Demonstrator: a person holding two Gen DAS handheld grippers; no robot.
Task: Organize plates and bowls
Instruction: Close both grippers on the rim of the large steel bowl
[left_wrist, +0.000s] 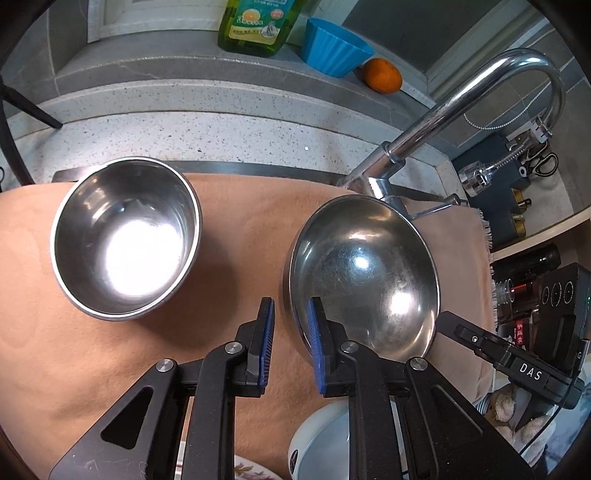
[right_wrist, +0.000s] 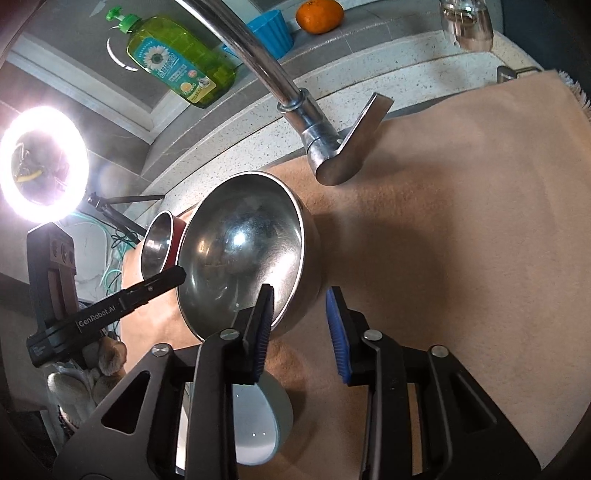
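Observation:
A wide steel bowl sits on the tan cloth; it also shows in the right wrist view. My left gripper is open, its jaws astride the bowl's near-left rim. My right gripper is open, its jaws astride the bowl's right rim. A deeper steel bowl stands to the left, with a red outside in the right wrist view. A white bowl lies near the cloth's front edge under the grippers.
A chrome faucet arches over the cloth at the back. A green soap bottle, a blue cup and an orange stand on the back ledge. A ring light glares at left. A patterned plate edge shows at the bottom.

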